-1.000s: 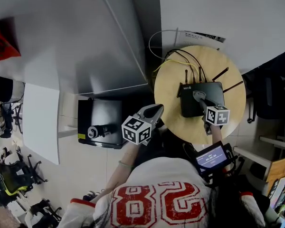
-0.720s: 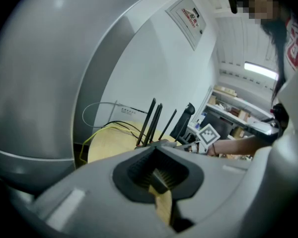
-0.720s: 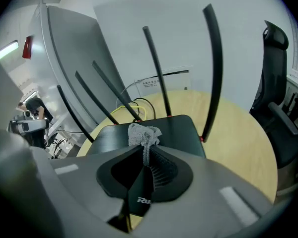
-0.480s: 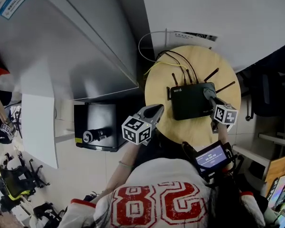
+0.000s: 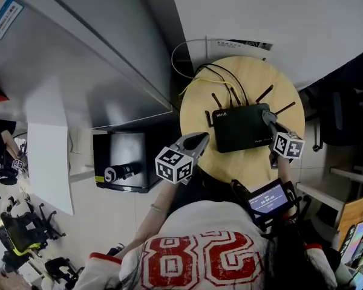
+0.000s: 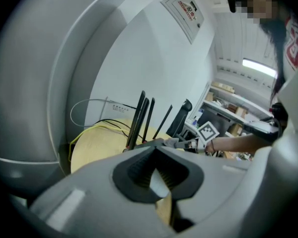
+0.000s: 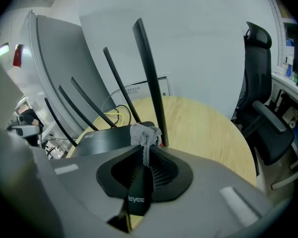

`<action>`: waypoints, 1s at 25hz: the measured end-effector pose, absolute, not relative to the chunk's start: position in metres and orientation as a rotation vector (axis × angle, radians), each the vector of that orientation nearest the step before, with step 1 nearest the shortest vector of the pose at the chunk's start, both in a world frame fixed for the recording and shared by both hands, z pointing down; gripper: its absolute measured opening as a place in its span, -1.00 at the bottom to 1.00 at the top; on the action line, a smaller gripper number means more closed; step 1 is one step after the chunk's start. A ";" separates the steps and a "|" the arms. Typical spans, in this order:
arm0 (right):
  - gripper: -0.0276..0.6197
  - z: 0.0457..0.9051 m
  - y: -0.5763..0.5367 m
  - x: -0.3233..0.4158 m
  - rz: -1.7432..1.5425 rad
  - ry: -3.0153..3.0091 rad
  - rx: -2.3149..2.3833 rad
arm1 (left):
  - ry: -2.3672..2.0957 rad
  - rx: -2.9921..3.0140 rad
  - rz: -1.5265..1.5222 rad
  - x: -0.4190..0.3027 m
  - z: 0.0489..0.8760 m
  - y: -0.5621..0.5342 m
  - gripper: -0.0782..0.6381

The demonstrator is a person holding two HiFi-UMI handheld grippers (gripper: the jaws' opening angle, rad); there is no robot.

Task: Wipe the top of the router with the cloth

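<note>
A broad grey panel (image 5: 97, 59) filled the left of the head view, with a black boxy unit (image 5: 124, 160) on the floor below it and a black office chair (image 7: 260, 108) off to the right. Between them stood the round wooden table (image 5: 278, 80), and on it lay the black router (image 5: 239, 128), its top flat and facing up. Its antennas (image 7: 149, 78) rose along the back edge – one stood upright just behind the cloth – and black leads and a yellow cable (image 5: 190, 84) trailed off the table's far side.

The left gripper (image 5: 199, 139) hung at the table's near-left edge, apart from the router, its jaws closed together with nothing between them. The right gripper (image 5: 270, 121) was at the router's right end, clenched on the grey cloth (image 7: 145, 133) (a small bunched tuft past the jaw tips), which rested on the router's top near that corner.
</note>
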State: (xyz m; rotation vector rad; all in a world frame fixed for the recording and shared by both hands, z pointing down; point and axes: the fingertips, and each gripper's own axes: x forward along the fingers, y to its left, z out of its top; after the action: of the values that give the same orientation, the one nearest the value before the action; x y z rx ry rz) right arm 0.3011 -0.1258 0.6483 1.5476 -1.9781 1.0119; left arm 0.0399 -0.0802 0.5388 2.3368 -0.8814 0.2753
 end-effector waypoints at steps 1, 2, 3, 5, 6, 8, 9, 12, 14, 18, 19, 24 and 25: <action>-0.80 0.645 -0.126 0.296 1.003 -1.991 1.541 | -0.880 2.338 0.277 0.041 0.539 -0.080 -0.78; -0.80 0.641 -0.125 0.287 0.995 -2.011 1.528 | -0.879 2.340 0.278 0.041 0.538 -0.079 -0.78; -0.80 0.638 -0.124 0.276 0.989 -2.036 1.506 | -0.878 2.342 0.280 0.041 0.538 -0.078 -0.78; -0.80 0.633 -0.121 0.249 0.978 -2.089 1.442 | -0.872 2.346 0.283 0.043 0.537 -0.076 -0.78; -0.80 0.632 -0.118 0.233 0.974 -2.114 1.404 | -0.866 2.351 0.285 0.044 0.537 -0.075 -0.78; -0.80 0.631 -0.112 0.202 0.972 -2.159 1.329 | -0.844 2.368 0.284 0.048 0.532 -0.072 -0.78; -0.80 0.631 -0.108 0.187 0.975 -2.179 1.292 | -0.829 2.379 0.278 0.052 0.528 -0.070 -0.78; -0.80 0.633 -0.096 0.150 0.977 -2.218 1.183 | -0.763 2.423 0.269 0.066 0.515 -0.061 -0.78; -0.80 0.635 -0.089 0.134 0.968 -2.226 1.134 | -0.705 2.457 0.280 0.077 0.509 -0.055 -0.78; -0.80 0.634 -0.082 0.111 0.959 -2.236 1.092 | -0.626 2.504 0.285 0.086 0.496 -0.043 -0.78; -0.80 0.633 -0.081 0.106 0.955 -2.240 1.084 | -0.613 2.513 0.282 0.088 0.493 -0.040 -0.78; -0.80 0.629 -0.072 0.087 0.944 -2.257 1.057 | -0.558 2.535 0.285 0.088 0.488 -0.019 -0.78; -0.80 0.631 -0.069 0.084 0.947 -2.255 1.054 | -0.549 2.537 0.291 0.087 0.488 -0.015 -0.78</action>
State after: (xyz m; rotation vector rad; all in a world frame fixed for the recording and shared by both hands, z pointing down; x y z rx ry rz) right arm 0.0838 -0.0685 0.6307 1.0539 -2.2546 0.9469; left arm 0.0867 -0.0151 0.4882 2.5367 -0.5495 0.2914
